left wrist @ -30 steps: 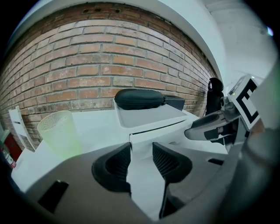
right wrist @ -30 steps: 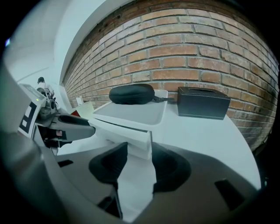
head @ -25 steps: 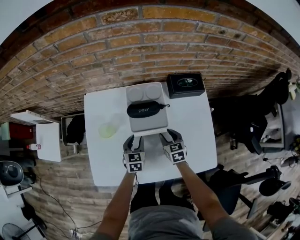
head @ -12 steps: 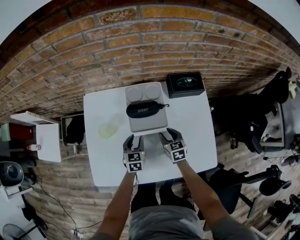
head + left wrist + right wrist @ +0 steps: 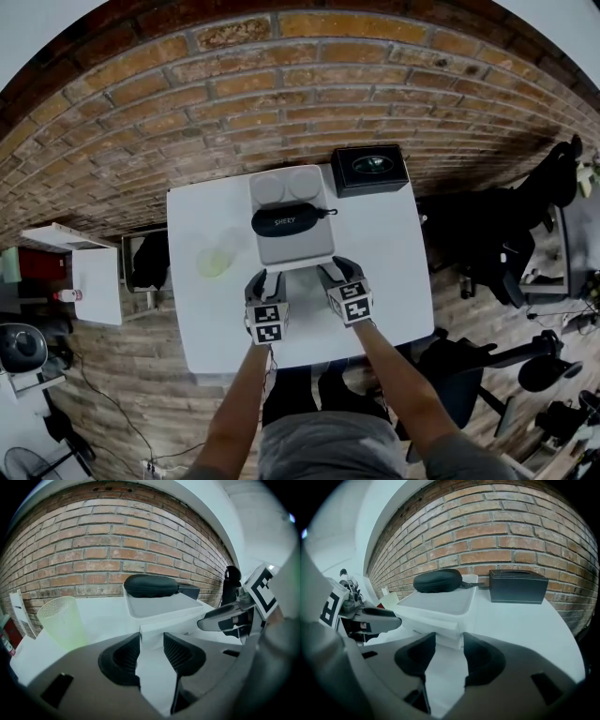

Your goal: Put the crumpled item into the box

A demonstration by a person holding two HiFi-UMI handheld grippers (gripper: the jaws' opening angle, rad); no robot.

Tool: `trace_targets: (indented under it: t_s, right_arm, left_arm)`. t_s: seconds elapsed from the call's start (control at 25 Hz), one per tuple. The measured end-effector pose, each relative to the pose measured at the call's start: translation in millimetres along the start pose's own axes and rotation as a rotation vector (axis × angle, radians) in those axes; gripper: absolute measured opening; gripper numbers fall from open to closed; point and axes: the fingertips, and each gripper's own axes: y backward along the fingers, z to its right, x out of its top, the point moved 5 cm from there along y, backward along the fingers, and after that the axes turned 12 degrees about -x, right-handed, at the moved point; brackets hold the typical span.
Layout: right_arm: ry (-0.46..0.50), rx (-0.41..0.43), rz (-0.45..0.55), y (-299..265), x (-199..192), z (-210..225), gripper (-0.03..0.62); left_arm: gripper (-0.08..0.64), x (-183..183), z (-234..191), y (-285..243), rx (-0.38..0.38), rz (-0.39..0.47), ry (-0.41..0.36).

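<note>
A translucent green cup (image 5: 214, 260) stands on the white table (image 5: 384, 281), left of a white tray (image 5: 295, 253); it also shows in the left gripper view (image 5: 63, 620). A black zipped case (image 5: 286, 221) lies across the tray. A black box (image 5: 372, 169) sits at the far right corner. My left gripper (image 5: 269, 281) is at the tray's near left corner, and its jaws (image 5: 152, 641) stand open with only table between them. My right gripper (image 5: 328, 275) is at the near right corner, also open (image 5: 450, 641). The tray's lip lies just beyond both sets of fingertips.
Two round recesses (image 5: 286, 186) fill the tray's far end. A brick wall (image 5: 281, 94) rises behind the table. A small white side table (image 5: 94, 281) stands to the left, and dark office chairs (image 5: 525, 234) crowd the right side.
</note>
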Motion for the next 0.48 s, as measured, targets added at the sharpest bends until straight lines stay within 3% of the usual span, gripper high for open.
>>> trace_targets:
  t_s: [0.48]
  right_arm:
    - [0.014,0.001,-0.011,-0.6,0.7,0.4,0.198]
  left_arm:
    - [0.15,5.3,-3.4,3.3,0.01,0.003,-0.005]
